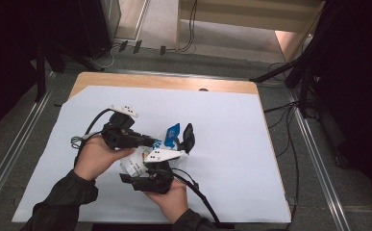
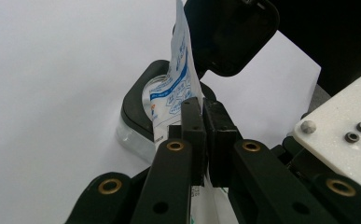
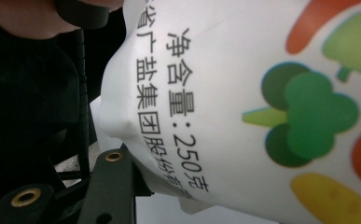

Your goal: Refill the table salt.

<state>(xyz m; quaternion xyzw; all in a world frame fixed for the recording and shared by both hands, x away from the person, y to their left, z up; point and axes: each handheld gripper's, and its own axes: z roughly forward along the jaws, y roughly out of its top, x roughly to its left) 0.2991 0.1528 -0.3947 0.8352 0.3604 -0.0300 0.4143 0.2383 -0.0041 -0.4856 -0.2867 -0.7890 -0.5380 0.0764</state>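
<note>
A white plastic bag [image 1: 173, 134] with a blue top, printed text and vegetable pictures is held up between both grippers over the white sheet. My left gripper [image 1: 157, 143] comes in from the left. In the left gripper view its jaws [image 2: 201, 107] are shut flat on the bag's thin edge [image 2: 178, 60]. My right gripper [image 1: 171, 144] reaches up from below, with one jaw on each side of the bag's body. In the right gripper view the bag [image 3: 225, 93] bulges against one black finger [image 3: 110, 186]; the other finger is hidden behind it.
A large white sheet [image 1: 231, 159] covers the wooden table [image 1: 164, 82]. The right gripper's cable [image 1: 203, 202] trails toward the near edge. Dark stands and floor cables [image 1: 289, 72] surround the table at the back and right.
</note>
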